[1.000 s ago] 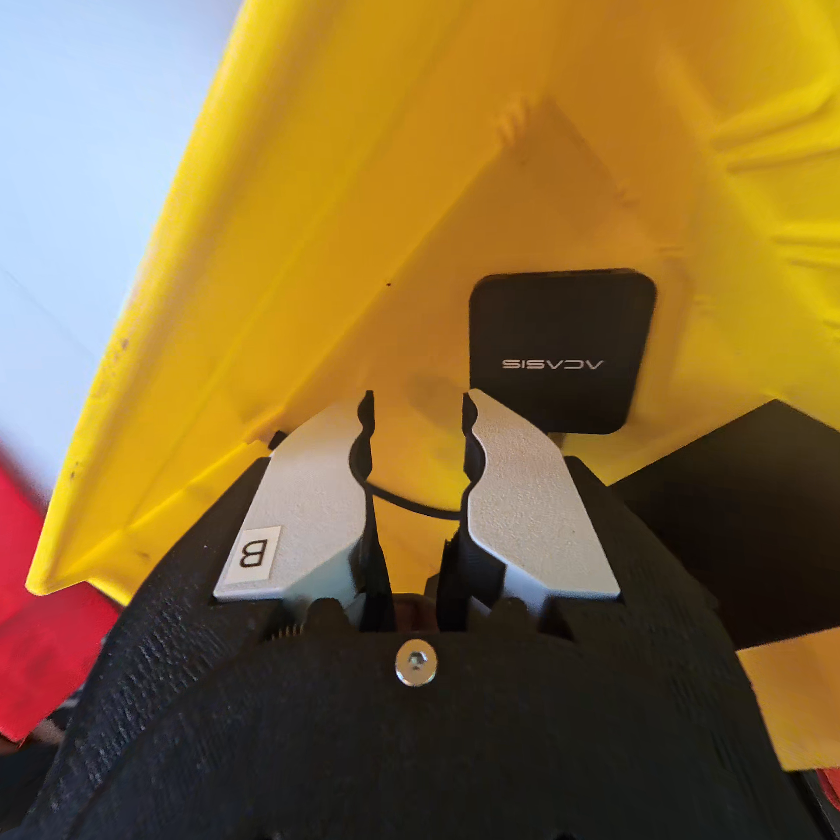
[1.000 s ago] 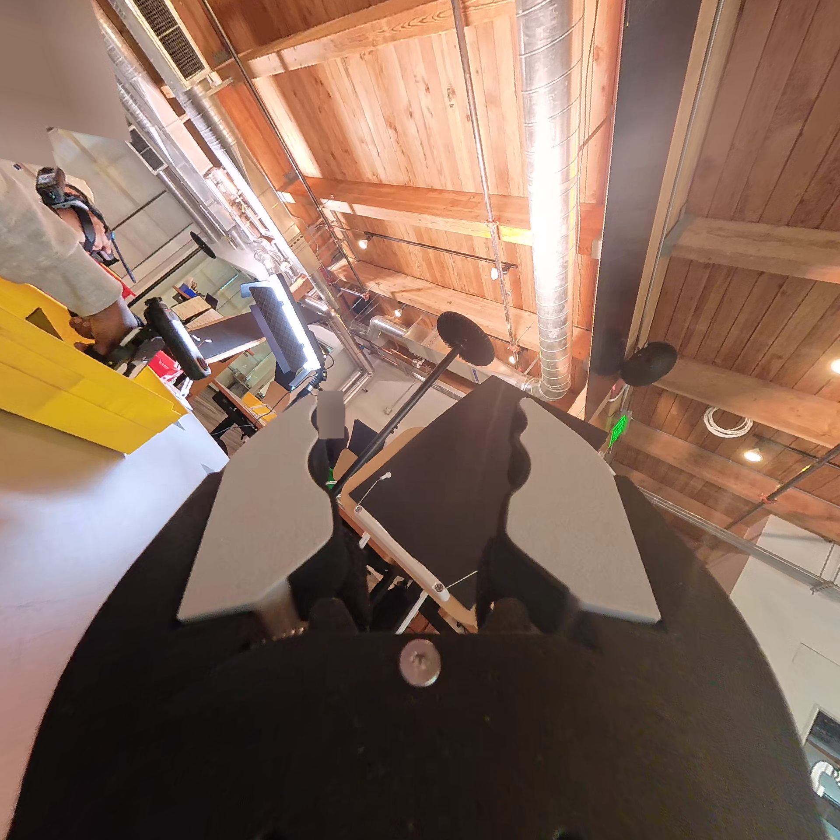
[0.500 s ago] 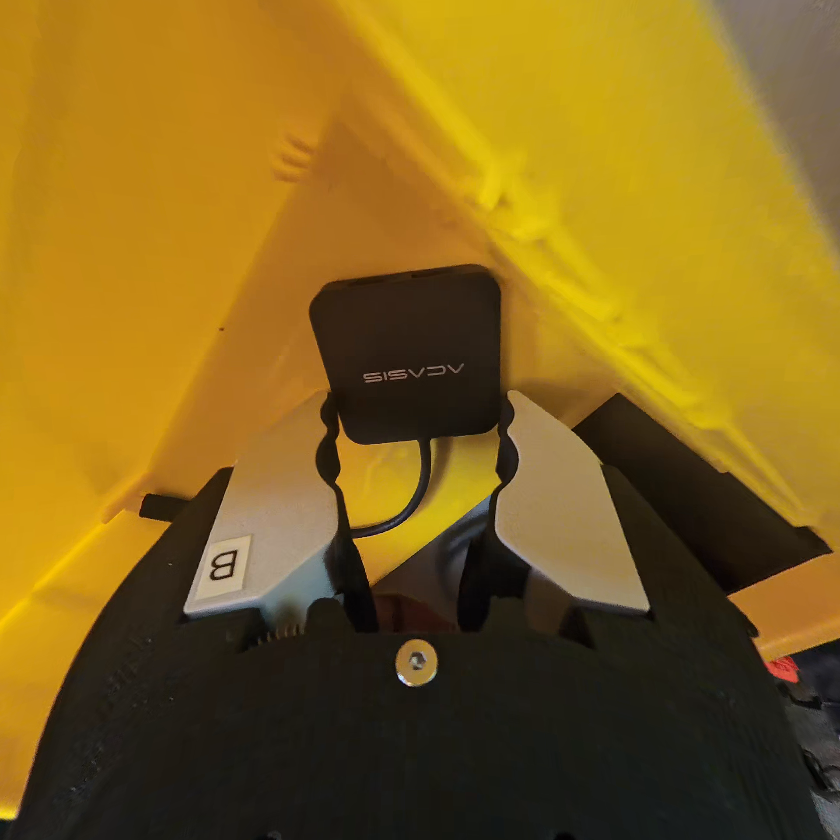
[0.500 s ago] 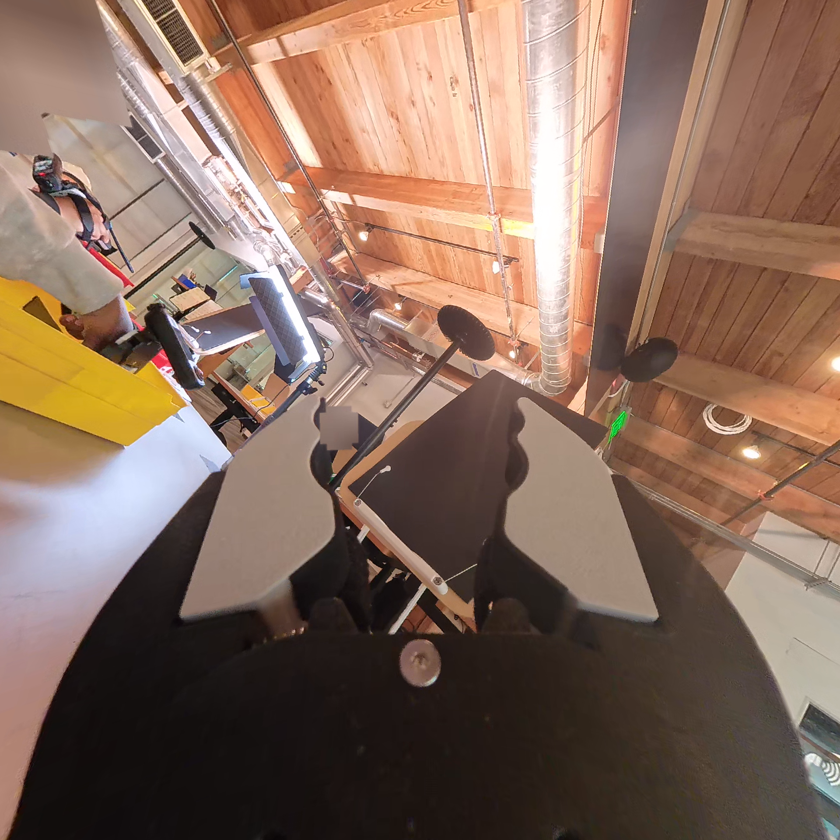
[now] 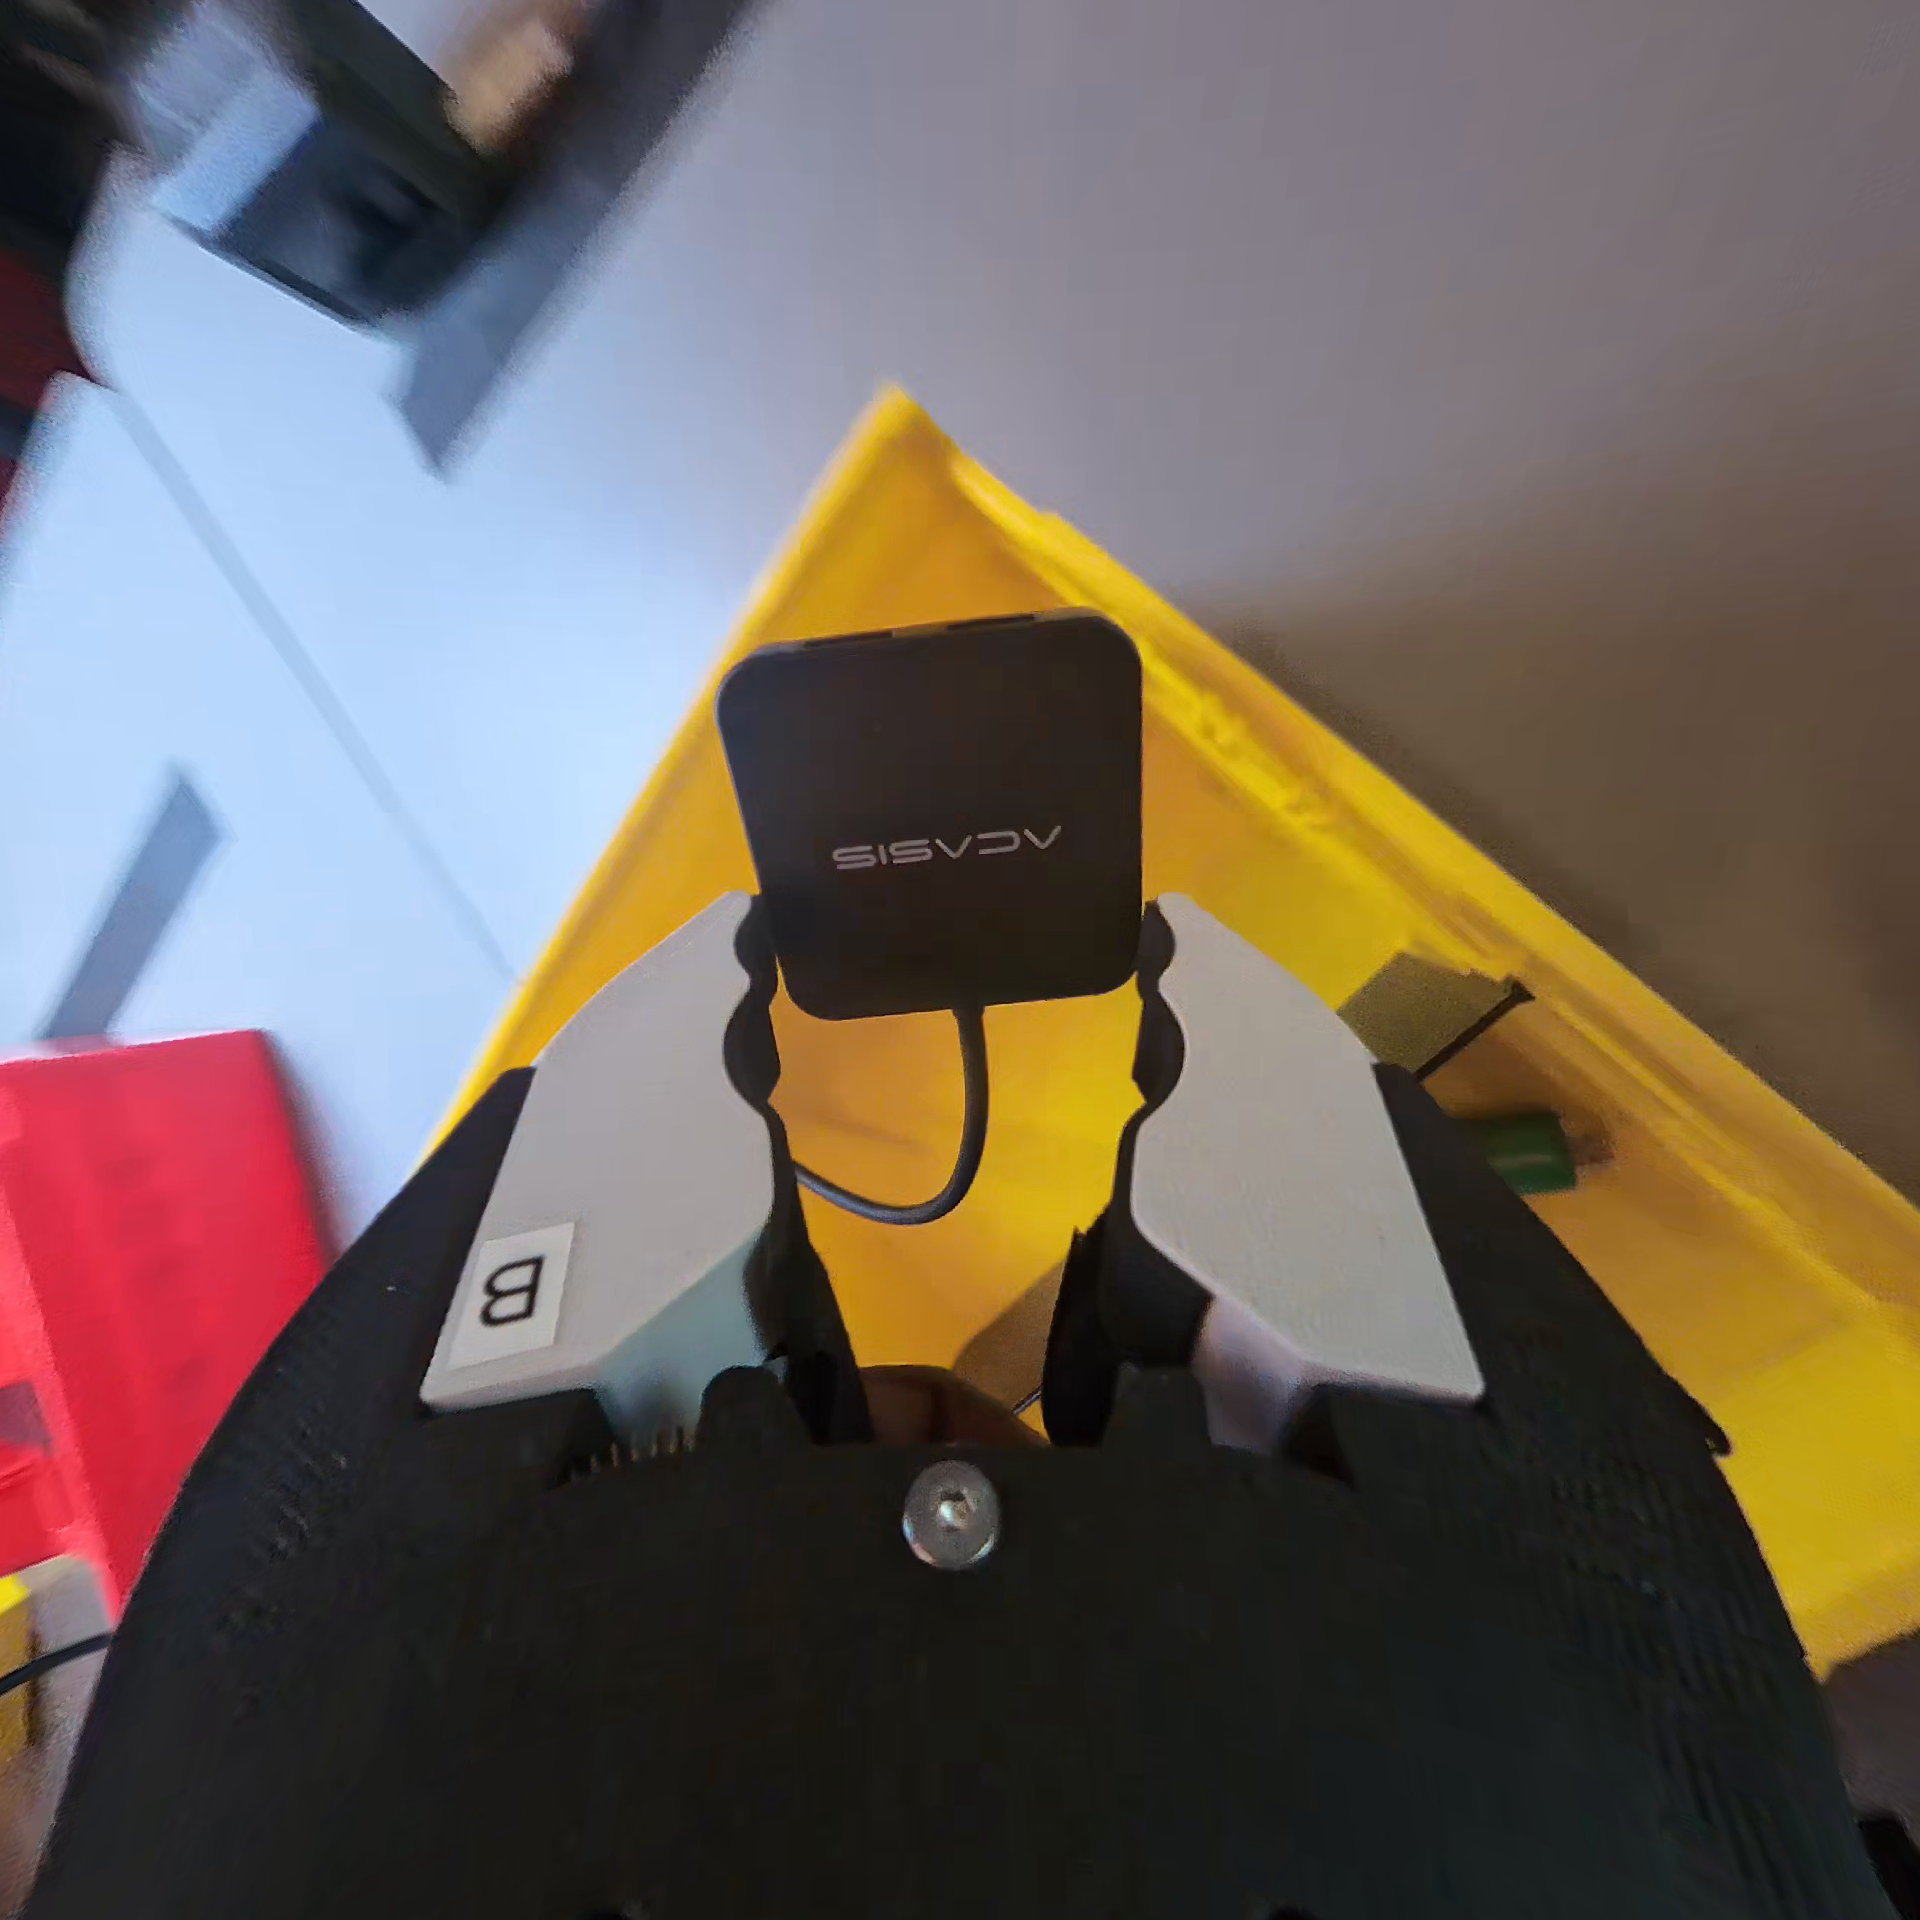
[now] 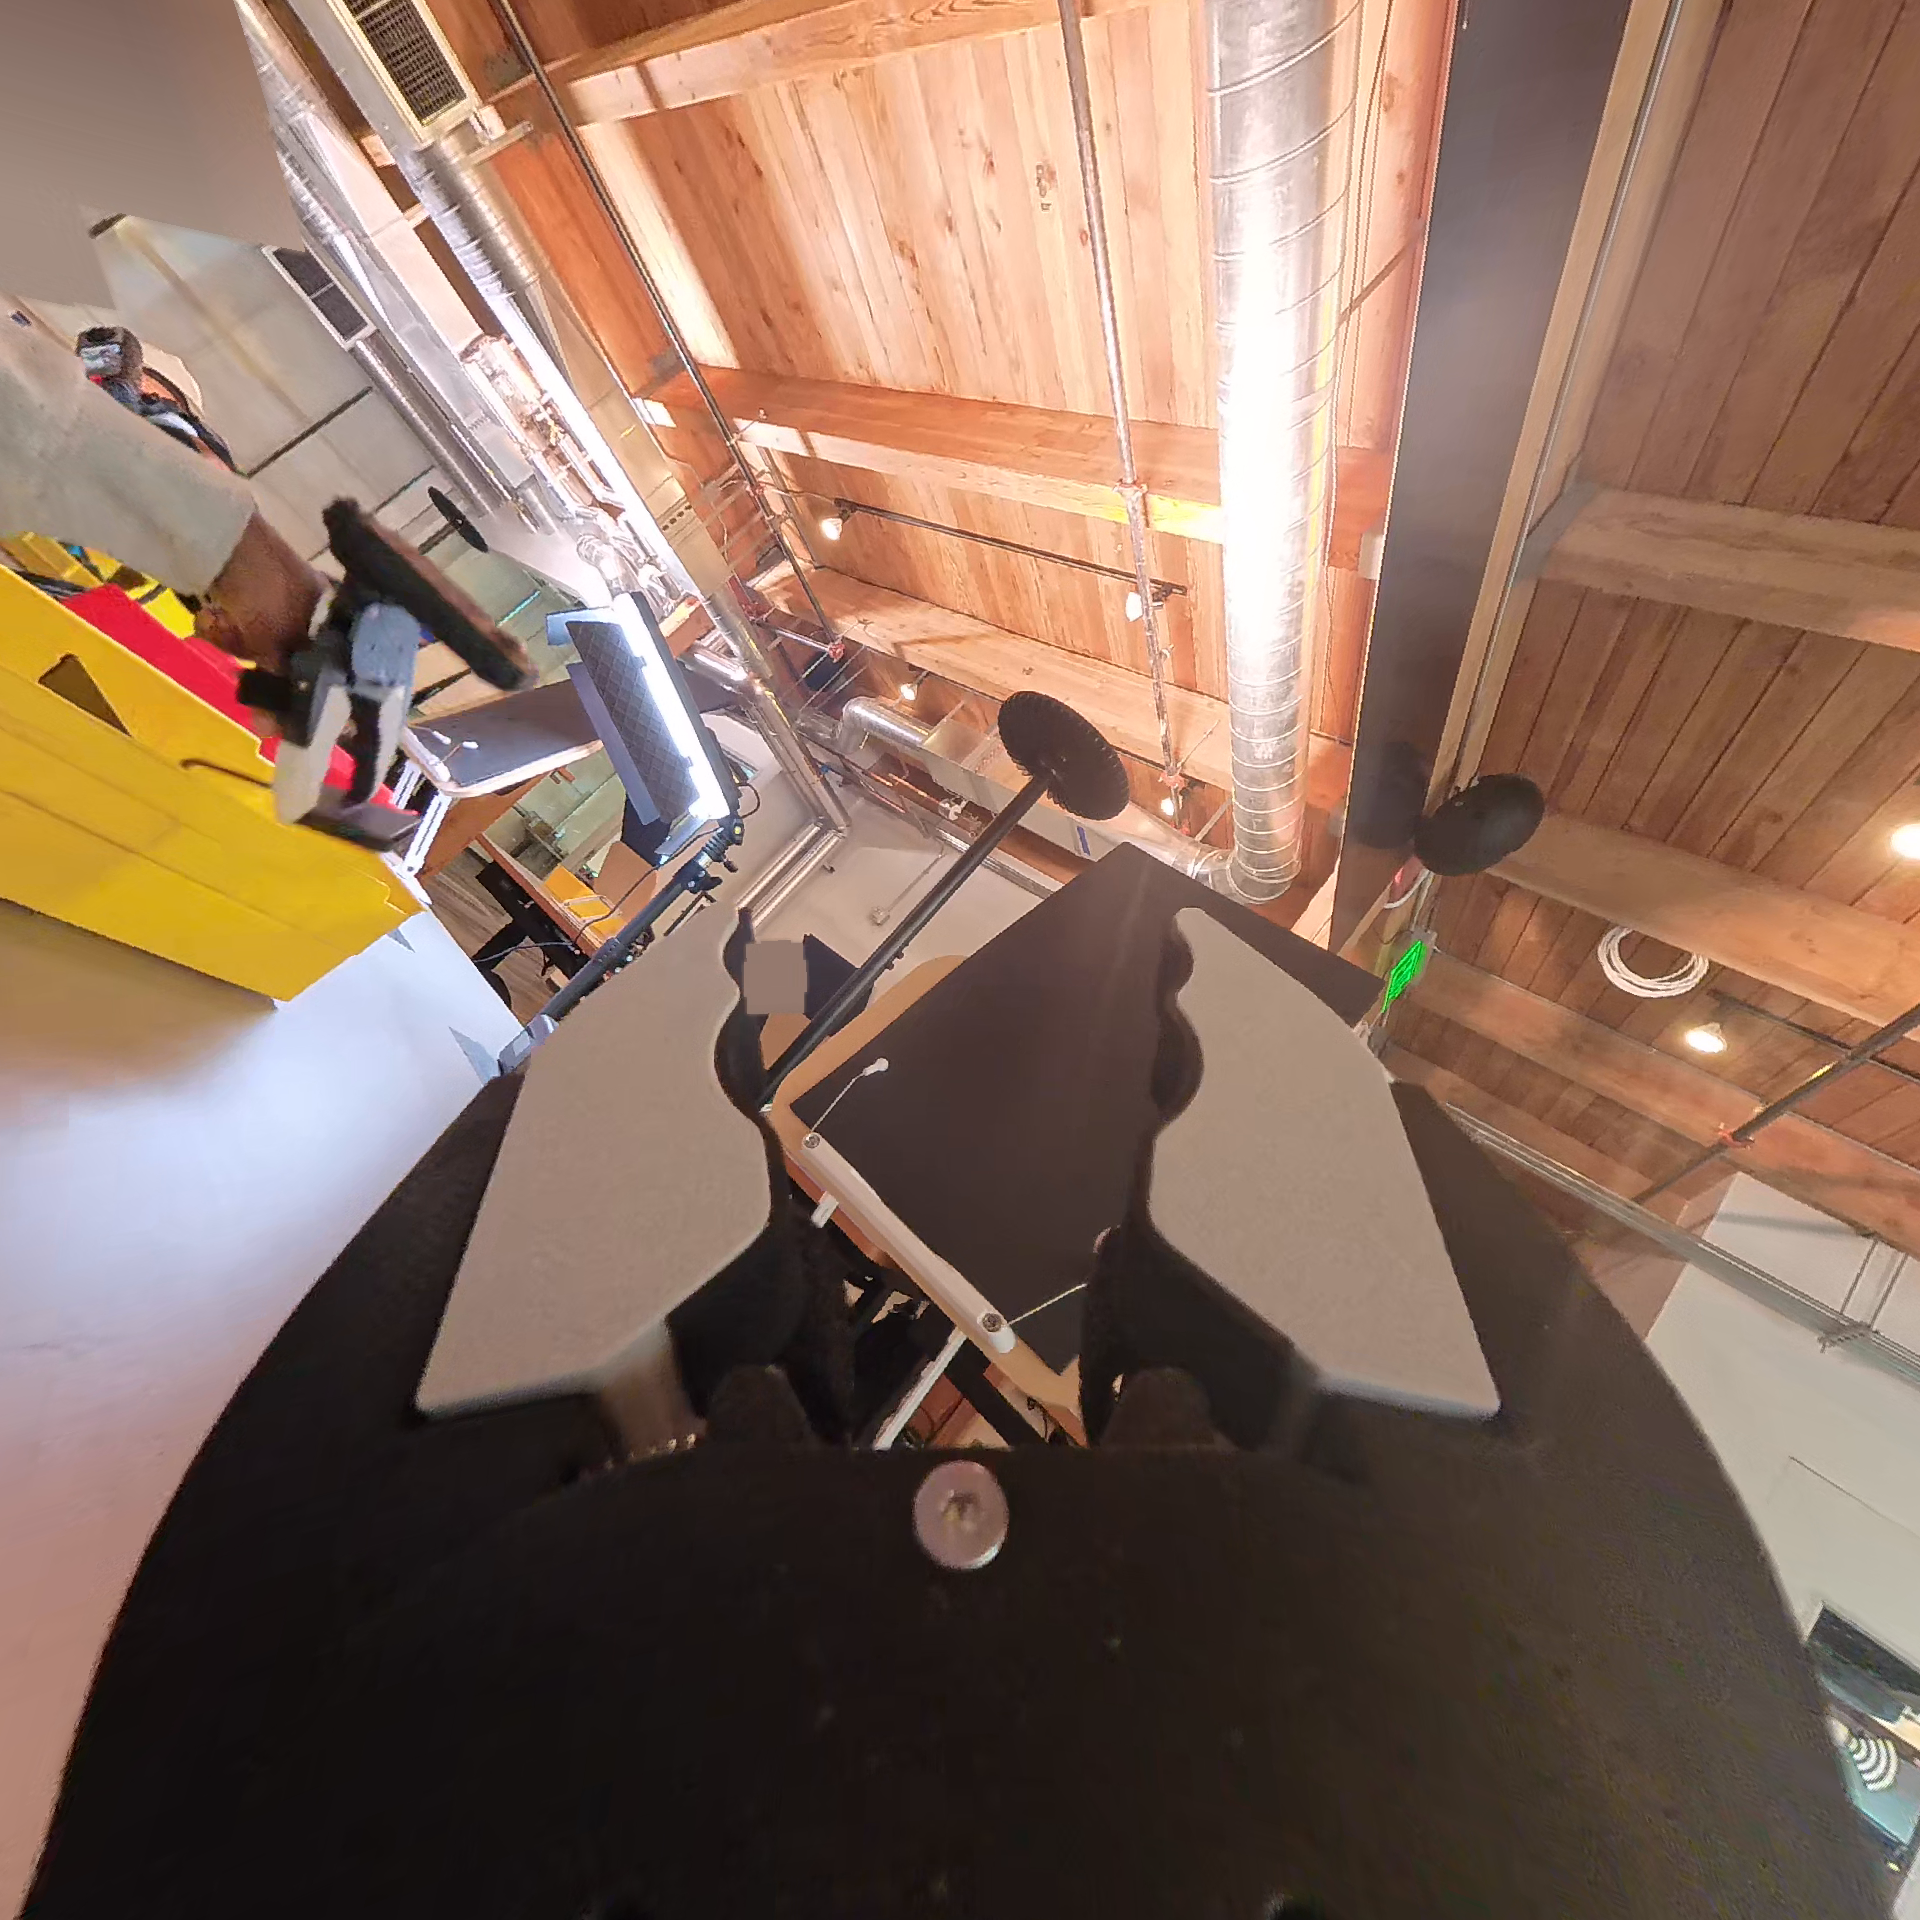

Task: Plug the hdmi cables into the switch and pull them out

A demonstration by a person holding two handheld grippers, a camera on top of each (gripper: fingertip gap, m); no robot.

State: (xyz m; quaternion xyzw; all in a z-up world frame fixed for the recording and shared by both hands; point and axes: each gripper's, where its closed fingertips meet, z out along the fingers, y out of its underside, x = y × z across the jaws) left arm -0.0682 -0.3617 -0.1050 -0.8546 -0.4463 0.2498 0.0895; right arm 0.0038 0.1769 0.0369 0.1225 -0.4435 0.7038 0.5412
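Observation:
My left gripper (image 5: 951,925) is shut on the near edge of a flat black square switch (image 5: 930,810) and holds it above a yellow bin (image 5: 1299,935). A thin black cable (image 5: 940,1153) loops from the switch's near edge down between the fingers. My right gripper (image 6: 956,935) is open and empty, pointing up toward the wooden ceiling. The right wrist view also shows the left gripper (image 6: 332,727) far off at the left, above the yellow bin (image 6: 156,831), with a dark flat piece (image 6: 364,826) at its tips. No HDMI cable plugs show.
A red bin (image 5: 135,1247) sits left of the yellow one on a white table (image 5: 364,623). A small green part (image 5: 1522,1143) lies in the yellow bin. A person's sleeve and hand (image 6: 125,478) hold the left gripper. A light panel on a stand (image 6: 644,727) stands beyond the table.
The left gripper moved onto the switch inside the yellow bin, closed on it and lifted it up above the bin. The right gripper stayed open and barely moved.

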